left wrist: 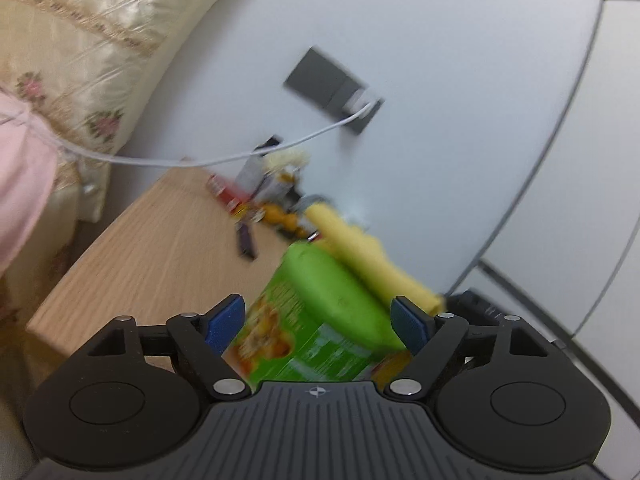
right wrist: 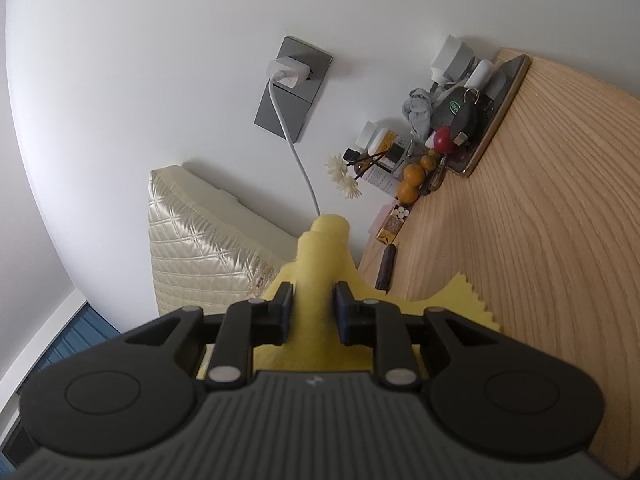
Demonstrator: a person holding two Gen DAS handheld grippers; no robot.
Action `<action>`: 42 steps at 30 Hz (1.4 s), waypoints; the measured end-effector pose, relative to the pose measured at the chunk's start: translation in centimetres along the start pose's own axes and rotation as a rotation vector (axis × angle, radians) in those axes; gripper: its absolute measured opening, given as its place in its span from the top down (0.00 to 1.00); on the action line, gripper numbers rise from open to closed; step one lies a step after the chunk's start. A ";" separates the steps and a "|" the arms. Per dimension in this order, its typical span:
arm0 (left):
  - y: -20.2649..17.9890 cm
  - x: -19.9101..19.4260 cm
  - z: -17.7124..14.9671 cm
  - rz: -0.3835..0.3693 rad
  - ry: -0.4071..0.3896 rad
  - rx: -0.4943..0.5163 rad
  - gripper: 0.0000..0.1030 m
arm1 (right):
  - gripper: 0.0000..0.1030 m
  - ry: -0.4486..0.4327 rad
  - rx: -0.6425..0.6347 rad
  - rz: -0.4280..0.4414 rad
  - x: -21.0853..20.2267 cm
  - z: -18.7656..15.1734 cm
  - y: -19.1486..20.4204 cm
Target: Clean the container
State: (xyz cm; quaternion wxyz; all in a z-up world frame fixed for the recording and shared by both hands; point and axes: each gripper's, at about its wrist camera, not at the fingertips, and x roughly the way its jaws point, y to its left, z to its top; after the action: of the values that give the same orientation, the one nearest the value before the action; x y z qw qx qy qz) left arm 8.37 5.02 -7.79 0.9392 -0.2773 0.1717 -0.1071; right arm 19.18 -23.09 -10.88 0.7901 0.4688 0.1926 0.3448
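Note:
A green container (left wrist: 288, 340) with a printed label and a green lid (left wrist: 340, 296) sits between the blue pads of my left gripper (left wrist: 318, 320). It is blurred like the room behind it, and the pads stand beside it without a firm hold. A rolled yellow cloth (left wrist: 360, 252) lies against the top of the lid. In the right wrist view my right gripper (right wrist: 314, 308) is shut on that yellow cloth (right wrist: 320, 264), which sticks out forward past the pads. The container itself is hidden in the right wrist view.
A wooden table (right wrist: 540, 240) carries clutter along the wall: oranges (right wrist: 412, 184), a phone (right wrist: 500, 112), keys (right wrist: 456, 114) and white flowers (right wrist: 344, 178). A charger (right wrist: 286, 70) with a white cable is plugged into a grey wall socket. A cream pillow (right wrist: 200, 248) lies beside the table.

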 end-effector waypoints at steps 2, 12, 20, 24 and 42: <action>0.3 0.0 -0.1 -0.024 0.011 -0.038 0.31 | 0.77 0.000 -0.011 0.001 -0.1 -0.1 0.1; -0.6 1.1 0.1 0.015 -0.002 -0.042 0.36 | 0.77 -0.012 -0.014 -0.011 -2.1 -0.6 0.6; -0.3 1.7 0.5 0.004 0.003 -0.034 0.36 | 0.77 -0.014 -0.009 -0.008 -3.6 -1.1 0.8; -0.3 1.7 0.5 0.002 0.004 -0.029 0.36 | 0.77 -0.019 0.019 -0.003 -2.1 -0.5 0.2; -0.6 1.7 0.2 0.016 -0.012 -0.046 0.36 | 0.79 0.031 -0.019 0.004 -4.1 -0.9 0.8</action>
State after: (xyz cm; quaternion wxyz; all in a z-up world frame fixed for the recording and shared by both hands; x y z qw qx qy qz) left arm 9.93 4.13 -7.79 0.9344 -0.2982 0.1706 -0.0939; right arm 15.54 -25.24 -10.65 0.7908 0.4562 0.2004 0.3556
